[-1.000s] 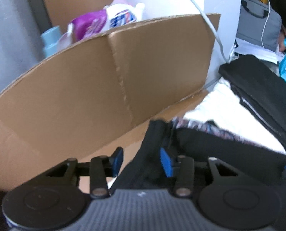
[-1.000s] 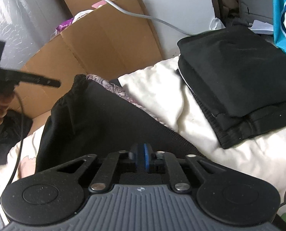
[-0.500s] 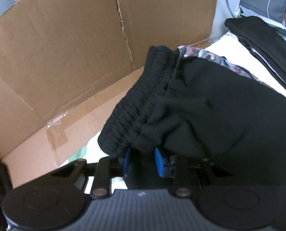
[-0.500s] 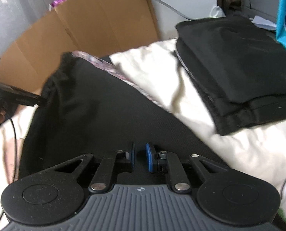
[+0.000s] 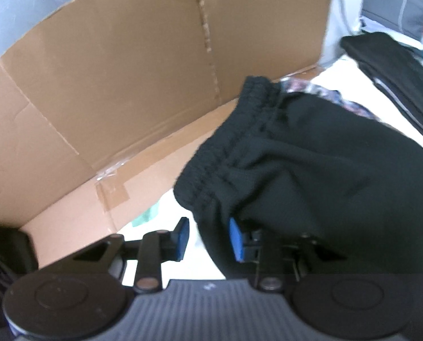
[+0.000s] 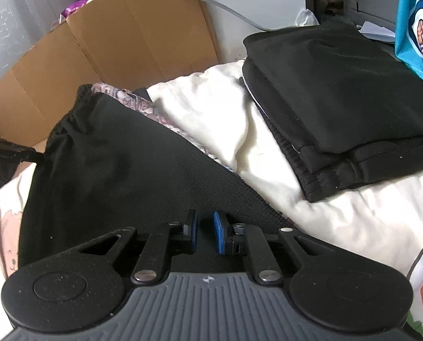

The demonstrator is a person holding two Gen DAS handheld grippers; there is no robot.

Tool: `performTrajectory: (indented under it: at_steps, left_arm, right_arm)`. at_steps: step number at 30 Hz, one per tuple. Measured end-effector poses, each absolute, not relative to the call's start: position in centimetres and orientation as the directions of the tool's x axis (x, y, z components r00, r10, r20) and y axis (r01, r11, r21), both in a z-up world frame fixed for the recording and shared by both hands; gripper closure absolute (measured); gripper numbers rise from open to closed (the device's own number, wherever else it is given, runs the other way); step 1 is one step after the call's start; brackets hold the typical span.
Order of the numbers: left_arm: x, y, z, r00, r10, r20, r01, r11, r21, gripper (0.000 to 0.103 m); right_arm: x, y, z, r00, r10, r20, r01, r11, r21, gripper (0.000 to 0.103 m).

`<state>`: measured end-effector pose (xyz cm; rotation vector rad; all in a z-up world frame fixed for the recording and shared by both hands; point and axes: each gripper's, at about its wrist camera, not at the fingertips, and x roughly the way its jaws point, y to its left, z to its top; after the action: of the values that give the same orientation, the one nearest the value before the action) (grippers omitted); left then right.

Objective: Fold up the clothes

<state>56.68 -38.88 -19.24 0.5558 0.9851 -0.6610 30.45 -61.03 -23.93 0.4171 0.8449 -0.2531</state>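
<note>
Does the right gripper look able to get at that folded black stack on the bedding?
Probably yes. The right gripper, jaws opening over the black shorts, has only bare cream bedding between it and the folded stack.

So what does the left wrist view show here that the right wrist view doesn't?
Only the left wrist view: the taped inner corner of the cardboard box, and the left gripper with its jaws apart and the edge of the black shorts between them.

Only the right wrist view: the whole folded black stack on the cream bedding, the teal printed fabric, and the right gripper, jaws opening over the shorts.

Both: the shorts' elastic waistband, the patterned garment beneath them, the cardboard, the grey cable.
</note>
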Motion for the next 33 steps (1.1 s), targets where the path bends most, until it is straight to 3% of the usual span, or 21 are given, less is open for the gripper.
performTrajectory:
  at_steps: [4,7,18,33]
  left_arm:
    - [55.2,-40.2,-18.1,0.363,-0.321,-0.875,0.763,0.642,0.081,0.074]
    - [54.2,-42.3,-18.5,0.325,-0.372,-0.87,0.797,0.602,0.04,0.076]
    - [52.2,-48.1,-21.9,0.257,-0.427,-0.867,0.845,0.535,-0.013,0.079]
    - [48.3,-53.7,-20.9,0.192,-0.467,-0.863,0.917,0.398,-0.011,0.079]
  right_arm:
    - [30.4,-60.9,-23.5,0.65,-0.058,-0.758,0.38,0.888,0.258,0.066]
    - [30.3,-61.1,-23.4,0.656,-0.059,-0.753,0.385,0.884,0.266,0.062]
    - [30.3,-61.8,-23.7,0.648,-0.047,-0.76,0.404,0.867,0.291,0.061]
    - [30.0,-62.7,-24.0,0.63,-0.045,-0.775,0.451,0.834,0.318,0.061]
